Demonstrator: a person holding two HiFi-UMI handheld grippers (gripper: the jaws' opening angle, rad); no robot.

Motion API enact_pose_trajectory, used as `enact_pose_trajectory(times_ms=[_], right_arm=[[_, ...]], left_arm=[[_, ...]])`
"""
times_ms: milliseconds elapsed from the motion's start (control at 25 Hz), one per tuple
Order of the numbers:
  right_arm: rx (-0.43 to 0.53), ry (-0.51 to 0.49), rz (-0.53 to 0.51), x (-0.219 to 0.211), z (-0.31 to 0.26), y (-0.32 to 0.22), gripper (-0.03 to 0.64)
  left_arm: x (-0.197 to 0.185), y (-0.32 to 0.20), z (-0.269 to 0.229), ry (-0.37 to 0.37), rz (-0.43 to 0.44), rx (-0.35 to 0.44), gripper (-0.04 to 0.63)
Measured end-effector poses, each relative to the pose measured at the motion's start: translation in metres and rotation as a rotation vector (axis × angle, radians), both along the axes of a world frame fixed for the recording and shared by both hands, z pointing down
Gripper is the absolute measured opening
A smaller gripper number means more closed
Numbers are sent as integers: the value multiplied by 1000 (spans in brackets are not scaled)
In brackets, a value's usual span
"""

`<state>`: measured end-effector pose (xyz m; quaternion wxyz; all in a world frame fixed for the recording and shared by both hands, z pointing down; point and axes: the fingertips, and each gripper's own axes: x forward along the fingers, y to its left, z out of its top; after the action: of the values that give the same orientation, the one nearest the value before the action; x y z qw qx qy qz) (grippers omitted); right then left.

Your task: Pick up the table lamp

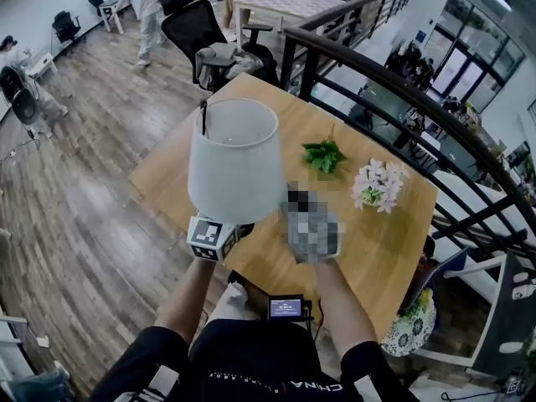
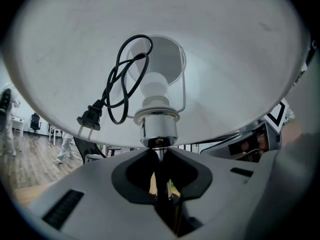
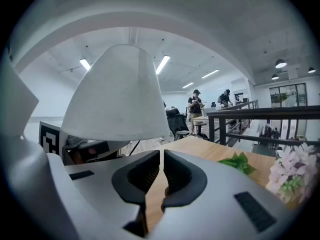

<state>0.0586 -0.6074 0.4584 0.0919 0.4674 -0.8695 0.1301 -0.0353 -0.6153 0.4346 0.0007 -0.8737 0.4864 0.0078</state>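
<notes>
On the left, our left gripper (image 2: 159,156) has its jaws clamped on the thin stem of the table lamp (image 2: 225,59), just under the chrome socket, so the white shade spreads right above them. The lamp stands upright in that grip over the near left part of the desk (image 1: 377,241); we cannot see its base.

Only the left gripper view looks up into the shade, where the bulb (image 2: 154,86) sits and the black cord (image 2: 120,79) hangs looped with its plug (image 2: 89,119). The head view shows the shade from above, hiding the jaws, with the marker cube (image 1: 209,237) peeking out beneath. Its squares carry patterns, no words. The pale lettering on our dark shirt (image 1: 251,367) is too small to read surely.

To the right, the right gripper (image 3: 161,154) has its jaws together but for a slit, with nothing between them; the lamp is just to its left, apart from it. Farther right on the desk lie green leaves (image 1: 323,156) and white flowers (image 1: 378,184).
</notes>
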Motion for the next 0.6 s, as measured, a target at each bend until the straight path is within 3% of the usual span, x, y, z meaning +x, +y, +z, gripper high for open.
enact_pose_trajectory(times_ms=[320, 600], right_arm=[[28, 6, -22, 5, -12, 46, 43], [54, 16, -55, 16, -21, 85, 43]], left_arm=[[2, 56, 0, -20, -22, -8, 71], [4, 103, -8, 5, -61, -13, 71]])
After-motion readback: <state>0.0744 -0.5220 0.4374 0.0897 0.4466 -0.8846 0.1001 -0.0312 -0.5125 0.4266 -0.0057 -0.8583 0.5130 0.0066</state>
